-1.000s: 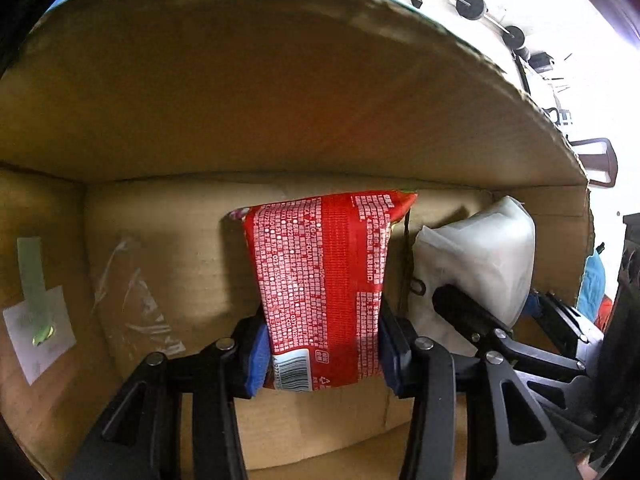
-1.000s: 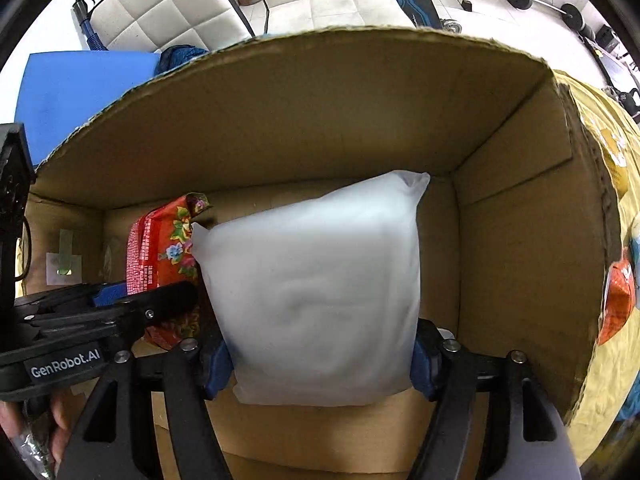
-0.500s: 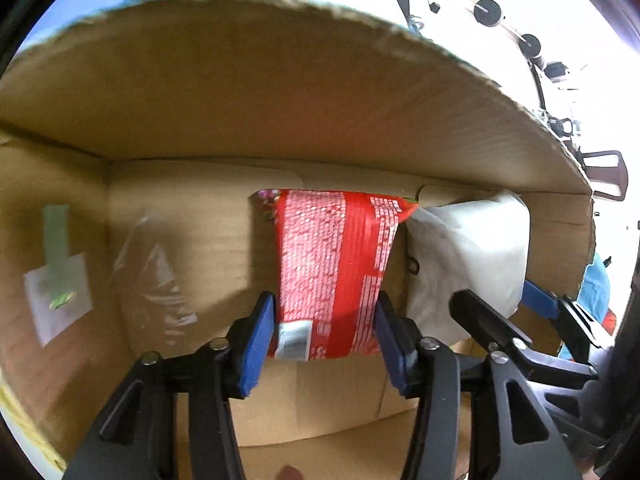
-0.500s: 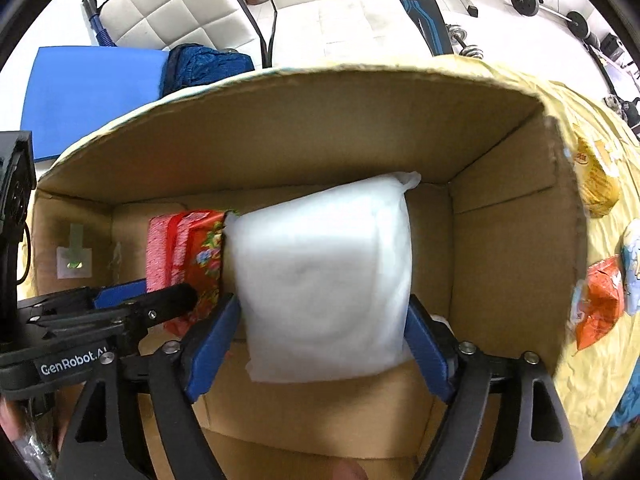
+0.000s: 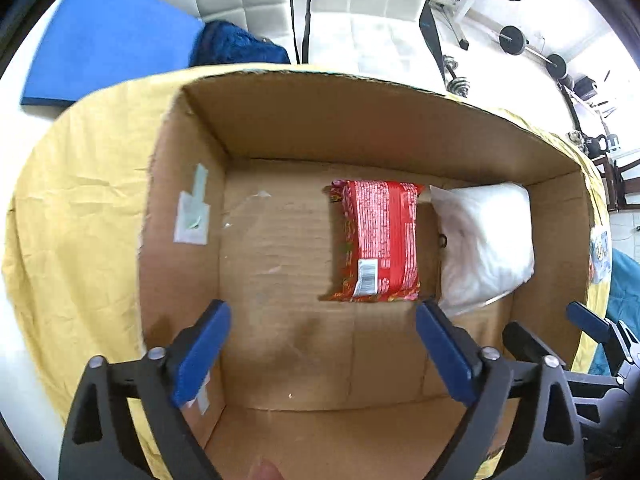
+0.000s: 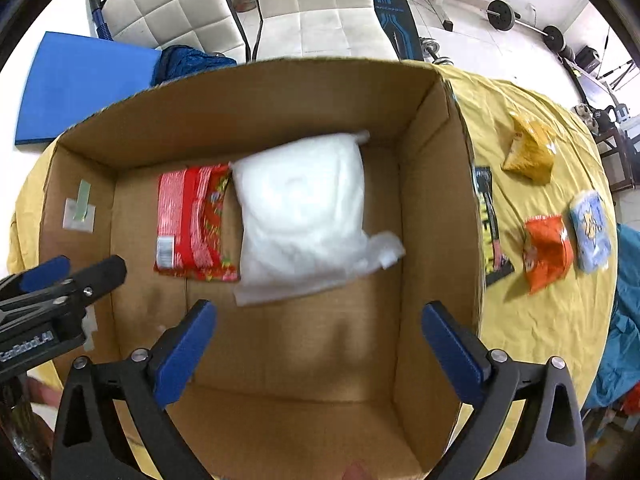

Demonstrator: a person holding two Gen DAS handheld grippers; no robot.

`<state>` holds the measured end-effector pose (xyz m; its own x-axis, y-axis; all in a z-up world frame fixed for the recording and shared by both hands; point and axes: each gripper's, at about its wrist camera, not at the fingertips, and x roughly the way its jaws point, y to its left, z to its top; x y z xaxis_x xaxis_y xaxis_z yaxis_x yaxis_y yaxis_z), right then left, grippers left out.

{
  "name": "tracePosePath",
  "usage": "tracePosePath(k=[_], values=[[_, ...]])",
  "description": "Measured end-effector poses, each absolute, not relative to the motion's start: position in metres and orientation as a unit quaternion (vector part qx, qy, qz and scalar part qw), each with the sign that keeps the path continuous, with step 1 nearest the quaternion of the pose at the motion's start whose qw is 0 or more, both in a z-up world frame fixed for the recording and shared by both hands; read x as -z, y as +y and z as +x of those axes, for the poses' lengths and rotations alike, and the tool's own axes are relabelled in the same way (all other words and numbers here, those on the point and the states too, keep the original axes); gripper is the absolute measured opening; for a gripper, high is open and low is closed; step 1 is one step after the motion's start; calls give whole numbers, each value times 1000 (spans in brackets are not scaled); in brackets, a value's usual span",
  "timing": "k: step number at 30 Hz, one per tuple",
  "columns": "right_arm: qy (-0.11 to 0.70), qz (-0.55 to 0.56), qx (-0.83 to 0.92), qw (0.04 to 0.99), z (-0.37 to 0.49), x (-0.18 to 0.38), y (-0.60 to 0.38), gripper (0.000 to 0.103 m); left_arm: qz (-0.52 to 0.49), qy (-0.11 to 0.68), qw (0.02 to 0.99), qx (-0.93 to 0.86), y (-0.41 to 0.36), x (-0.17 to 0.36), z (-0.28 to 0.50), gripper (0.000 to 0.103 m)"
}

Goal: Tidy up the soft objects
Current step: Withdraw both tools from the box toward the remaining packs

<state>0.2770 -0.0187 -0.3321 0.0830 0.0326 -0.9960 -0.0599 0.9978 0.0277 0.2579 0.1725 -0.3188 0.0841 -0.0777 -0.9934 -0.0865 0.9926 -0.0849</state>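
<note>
Now, step: clear the box [image 6: 436, 200] after release.
Left tongs [image 5: 320, 348]: opening, nothing between them.
Right tongs [image 6: 318, 346]: opening, empty.
Red packet [image 5: 380, 240]: box floor, left of white pouch [image 6: 304, 216], touching.
Advice: lift straight, avoid walls.

The left claw [image 6: 76, 276] seemingly reads "GenRobot.AI".

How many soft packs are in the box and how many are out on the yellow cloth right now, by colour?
In the cardboard box:
red pack: 1
white pack: 1
On the yellow cloth:
yellow pack: 1
orange pack: 1
light blue pack: 1
black-and-yellow pack: 1
Total: 6
</note>
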Motion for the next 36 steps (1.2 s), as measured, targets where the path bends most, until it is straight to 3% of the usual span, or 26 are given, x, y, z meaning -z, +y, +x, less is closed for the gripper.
tracePosePath(k=[8, 24, 36], values=[[655, -13, -32, 755, 241, 309, -15, 103, -57, 638, 768, -2, 169, 278, 240, 97], [581, -5, -50, 812, 145, 189, -30, 103, -48, 580, 813, 25, 154, 179, 158, 97], [562, 15, -73, 824, 115, 153, -57, 103, -44, 557, 829, 15, 132, 140, 131, 97]])
